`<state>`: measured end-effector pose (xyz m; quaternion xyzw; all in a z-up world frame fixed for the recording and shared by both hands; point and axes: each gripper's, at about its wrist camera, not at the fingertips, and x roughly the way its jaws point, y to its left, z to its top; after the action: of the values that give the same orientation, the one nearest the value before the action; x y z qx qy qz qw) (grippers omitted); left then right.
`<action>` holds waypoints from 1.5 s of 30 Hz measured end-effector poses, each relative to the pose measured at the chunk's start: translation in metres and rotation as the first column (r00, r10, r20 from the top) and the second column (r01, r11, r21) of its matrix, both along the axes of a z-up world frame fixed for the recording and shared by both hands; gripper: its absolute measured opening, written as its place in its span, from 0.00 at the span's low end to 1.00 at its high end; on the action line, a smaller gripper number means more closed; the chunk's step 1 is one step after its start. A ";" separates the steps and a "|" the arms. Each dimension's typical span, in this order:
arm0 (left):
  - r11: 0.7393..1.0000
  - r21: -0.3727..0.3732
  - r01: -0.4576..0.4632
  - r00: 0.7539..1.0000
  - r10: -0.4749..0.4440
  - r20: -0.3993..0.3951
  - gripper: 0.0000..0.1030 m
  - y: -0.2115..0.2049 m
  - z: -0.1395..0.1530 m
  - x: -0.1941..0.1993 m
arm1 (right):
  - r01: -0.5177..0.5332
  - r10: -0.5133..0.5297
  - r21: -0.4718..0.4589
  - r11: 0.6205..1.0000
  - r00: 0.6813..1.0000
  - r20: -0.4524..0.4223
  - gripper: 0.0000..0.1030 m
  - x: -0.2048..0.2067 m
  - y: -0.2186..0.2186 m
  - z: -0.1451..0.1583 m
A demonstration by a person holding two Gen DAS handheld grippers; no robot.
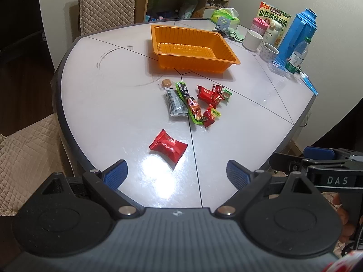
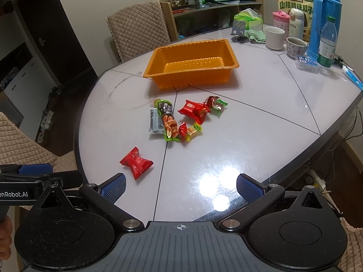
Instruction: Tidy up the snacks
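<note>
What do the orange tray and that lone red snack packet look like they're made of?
Tray: probably thin molded plastic, semi-glossy; its walls are finely ribbed and light glows through the floor.
Red packet: likely plastic or foil film, glossy; it has crimped, zigzag-cut ends and bright highlights.

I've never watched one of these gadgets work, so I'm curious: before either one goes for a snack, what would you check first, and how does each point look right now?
1. Left gripper jaws apart and holding nothing: ok.
2. Right gripper jaws apart and holding nothing: ok.
3. Orange tray upright with nothing in it: ok.
4. Lone red snack packet lies apart from the pile, straight ahead of the left gripper: ok.
5. Snack pile packets overlap, so picking just one looks harder: not ok.
6. White mug and blue thermos stand away from the tray and snacks: ok.
</note>
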<state>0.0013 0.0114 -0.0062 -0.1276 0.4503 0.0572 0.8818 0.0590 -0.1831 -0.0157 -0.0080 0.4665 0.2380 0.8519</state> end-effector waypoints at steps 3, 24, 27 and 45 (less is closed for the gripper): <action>1.000 0.000 -0.001 1.000 0.001 -0.001 0.90 0.000 0.000 0.000 | -0.001 0.001 0.001 1.000 1.000 -0.001 1.00 0.000 0.000 0.000; 1.000 -0.013 -0.008 1.000 0.008 -0.017 0.90 0.006 -0.002 0.008 | -0.011 0.011 -0.005 1.000 1.000 -0.021 1.00 0.009 0.005 -0.006; 1.000 -0.014 -0.011 1.000 0.011 -0.022 0.90 0.007 -0.003 0.009 | -0.012 0.012 -0.005 1.000 1.000 -0.025 1.00 0.011 0.004 -0.007; 0.998 -0.004 -0.063 0.998 0.063 -0.031 0.90 0.011 -0.038 0.034 | 0.033 -0.032 0.046 0.998 0.999 -0.033 1.00 0.041 -0.020 -0.028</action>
<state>0.0352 0.0229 -0.0447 -0.1428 0.4598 0.0859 0.8722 0.1003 -0.2031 -0.0433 0.0231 0.4746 0.2350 0.8479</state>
